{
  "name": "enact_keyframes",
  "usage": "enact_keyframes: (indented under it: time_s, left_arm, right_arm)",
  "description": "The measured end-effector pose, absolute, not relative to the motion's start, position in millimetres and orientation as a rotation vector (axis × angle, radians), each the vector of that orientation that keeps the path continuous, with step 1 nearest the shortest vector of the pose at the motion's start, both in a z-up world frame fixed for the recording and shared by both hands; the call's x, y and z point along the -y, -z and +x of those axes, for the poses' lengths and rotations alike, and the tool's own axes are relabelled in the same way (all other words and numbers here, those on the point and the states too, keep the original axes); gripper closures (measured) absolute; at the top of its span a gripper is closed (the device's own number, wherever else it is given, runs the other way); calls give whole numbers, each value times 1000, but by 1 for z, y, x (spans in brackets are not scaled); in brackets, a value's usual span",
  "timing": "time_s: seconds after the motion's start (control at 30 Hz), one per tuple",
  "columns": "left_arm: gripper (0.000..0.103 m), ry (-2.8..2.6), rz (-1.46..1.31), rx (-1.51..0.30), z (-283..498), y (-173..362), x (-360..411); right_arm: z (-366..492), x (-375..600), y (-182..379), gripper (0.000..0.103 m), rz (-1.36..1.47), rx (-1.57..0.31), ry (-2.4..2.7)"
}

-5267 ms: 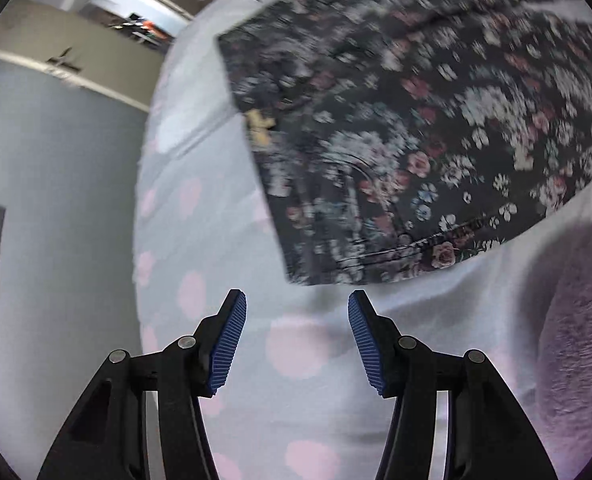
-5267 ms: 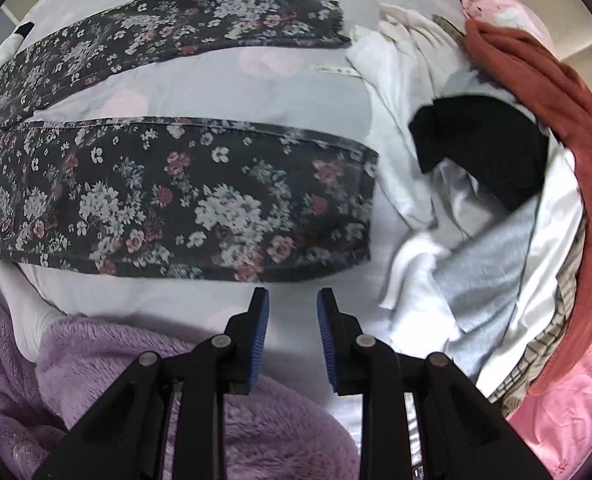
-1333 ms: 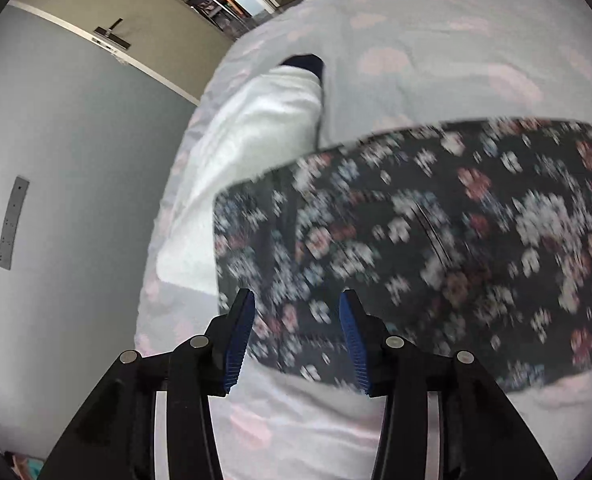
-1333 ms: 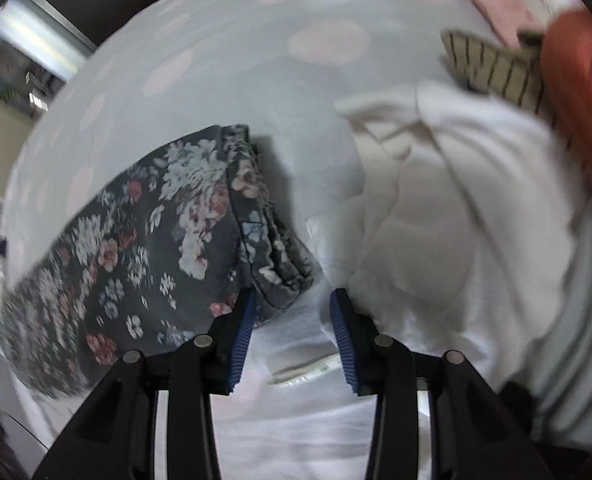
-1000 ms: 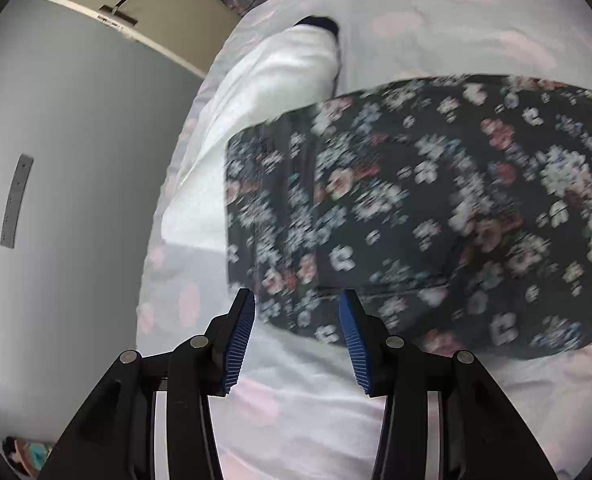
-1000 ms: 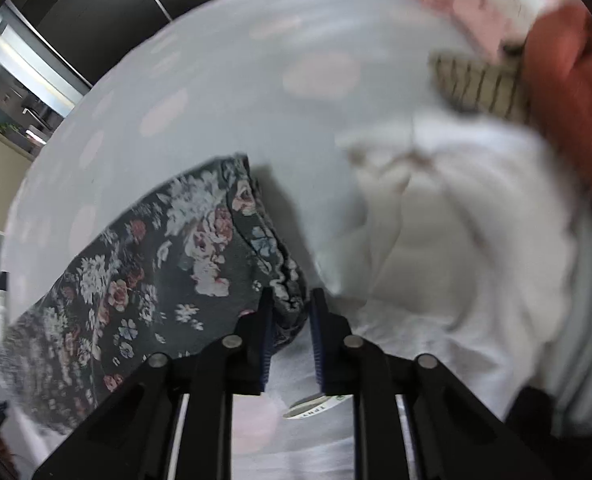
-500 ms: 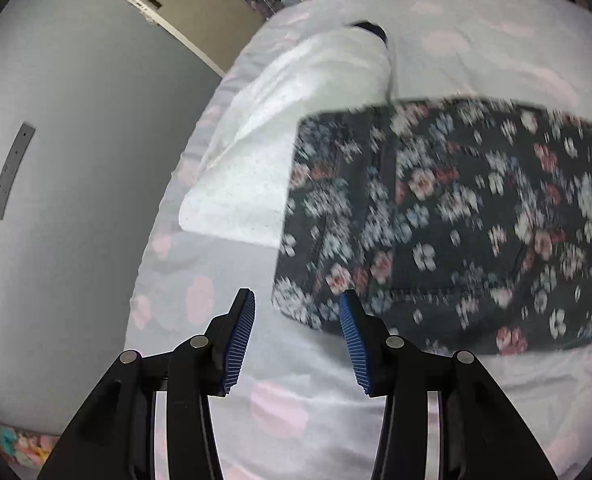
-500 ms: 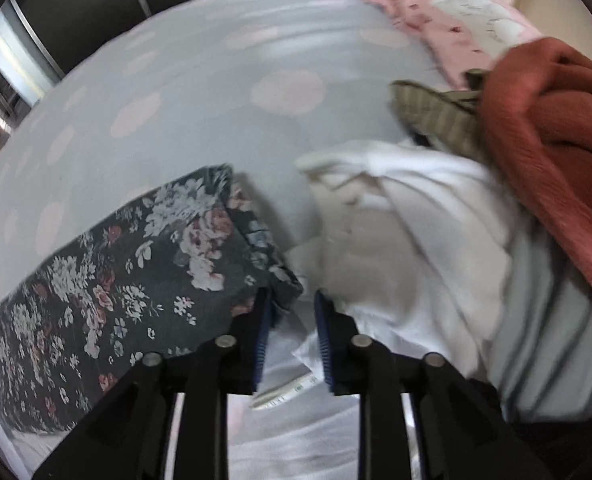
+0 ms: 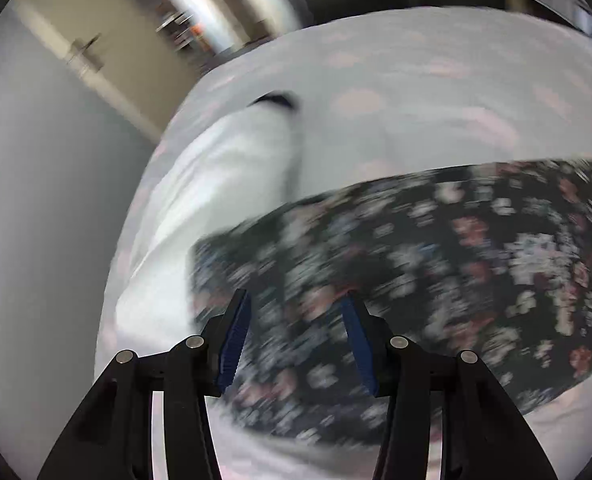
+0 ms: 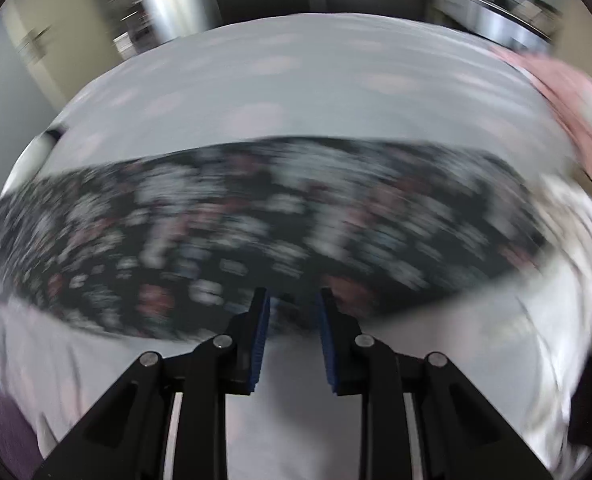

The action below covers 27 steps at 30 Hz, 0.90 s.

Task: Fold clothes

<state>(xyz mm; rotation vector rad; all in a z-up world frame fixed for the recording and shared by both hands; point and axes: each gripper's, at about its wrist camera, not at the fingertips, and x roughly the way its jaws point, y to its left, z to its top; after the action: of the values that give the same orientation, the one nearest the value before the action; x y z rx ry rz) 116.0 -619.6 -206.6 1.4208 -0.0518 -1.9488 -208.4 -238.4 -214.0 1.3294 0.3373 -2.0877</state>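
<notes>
Dark floral trousers [image 9: 436, 264] lie flat on the pale pink-dotted bed sheet [image 9: 416, 80], folded into one long band. Both views are motion-blurred. My left gripper [image 9: 294, 320] is open, its blue pads over the trousers' left end near the waist. In the right wrist view the trousers [image 10: 256, 216] stretch across the whole width. My right gripper [image 10: 292, 312] is open and empty, its tips just at the near edge of the fabric around the middle of the band.
A white folded garment [image 9: 232, 168] lies left of the trousers near the bed edge. A pile of white [image 10: 568, 280] and pink clothes [image 10: 568, 92] sits at the right. A purple fuzzy item [image 10: 0, 432] is at lower left. A grey wall [image 9: 36, 220] is left.
My right gripper let go of the trouser hem, opened and swung left to the middle of the band. My left gripper moved forward over the trousers' left end.
</notes>
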Motion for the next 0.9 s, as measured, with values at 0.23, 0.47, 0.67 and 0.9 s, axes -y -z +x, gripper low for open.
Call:
enact_keyframes:
  time_s: [0.23, 0.47, 0.67, 0.9]
  left_arm:
    - [54, 2112, 1546, 288, 33, 233, 587]
    - [54, 2181, 1642, 466, -23, 262, 572]
    - [54, 2197, 1727, 577, -45, 287, 564]
    - [57, 2222, 1759, 642, -49, 294, 567]
  right_arm:
    - [-210, 359, 207, 79, 1166, -564, 1872]
    - [-202, 434, 206, 63, 1085, -697, 1694]
    - [-203, 472, 223, 63, 1058, -812, 1619]
    - [-205, 479, 237, 64, 1051, -843, 1575]
